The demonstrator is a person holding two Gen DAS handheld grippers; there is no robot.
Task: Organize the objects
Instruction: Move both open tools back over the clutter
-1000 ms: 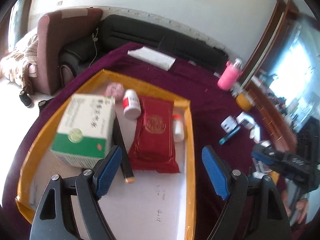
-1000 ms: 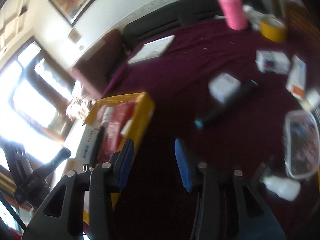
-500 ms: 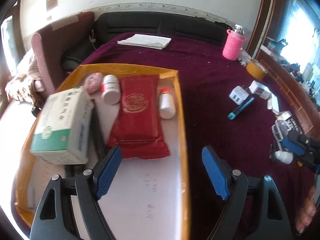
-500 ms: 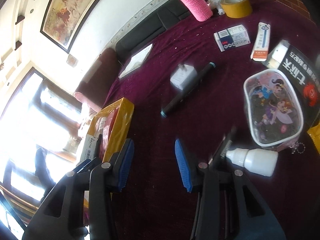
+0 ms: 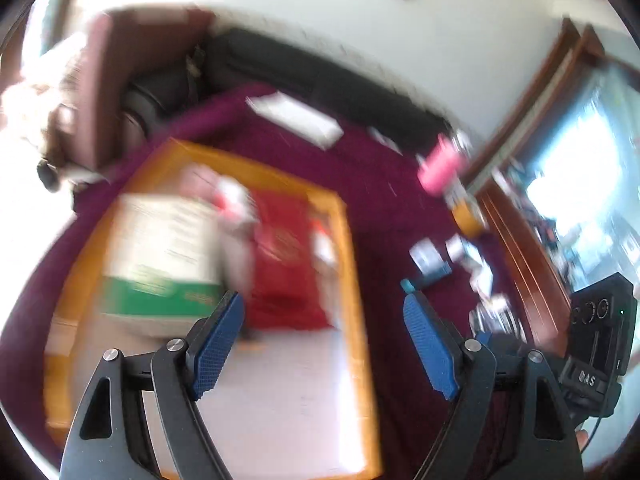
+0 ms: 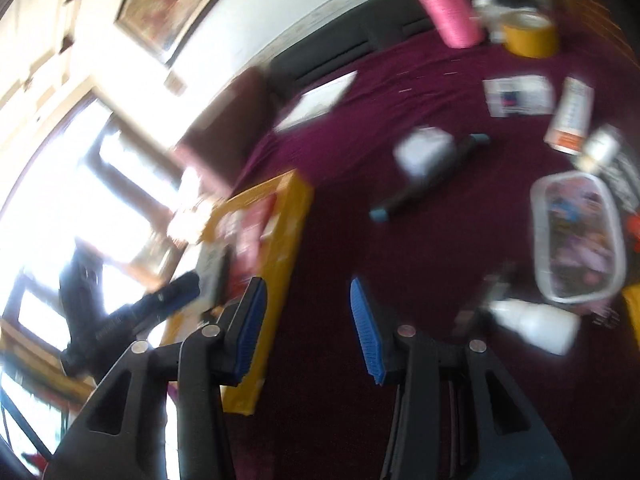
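Both views are blurred by motion. A yellow-rimmed tray (image 5: 348, 264) on the purple tablecloth holds a white-and-green box (image 5: 164, 256), a red packet (image 5: 288, 256) and small white bottles. My left gripper (image 5: 320, 340) hangs open over the tray's near right edge, with nothing between its fingers. My right gripper (image 6: 306, 328) hovers over bare cloth just right of the tray (image 6: 292, 232); its jaws are opening and hold nothing. Loose on the cloth lie a black pen with teal ends (image 6: 424, 180), a white plug (image 6: 424, 148), a white dropper bottle (image 6: 532, 326) and a clear cartoon pouch (image 6: 576, 236).
At the back stand a pink-sleeved bottle (image 6: 448, 8) and a yellow tape roll (image 6: 528, 36). Small boxes (image 6: 520, 96) and a white tube (image 6: 570, 116) lie at the right. White paper (image 5: 296, 118) lies far back, before a dark sofa. The other gripper's body (image 5: 600, 344) shows at the right.
Both cameras swung and now blur. The left view tilted back so the tray sits left and the right gripper's body appears close. The right gripper's jaws stand wider than before.
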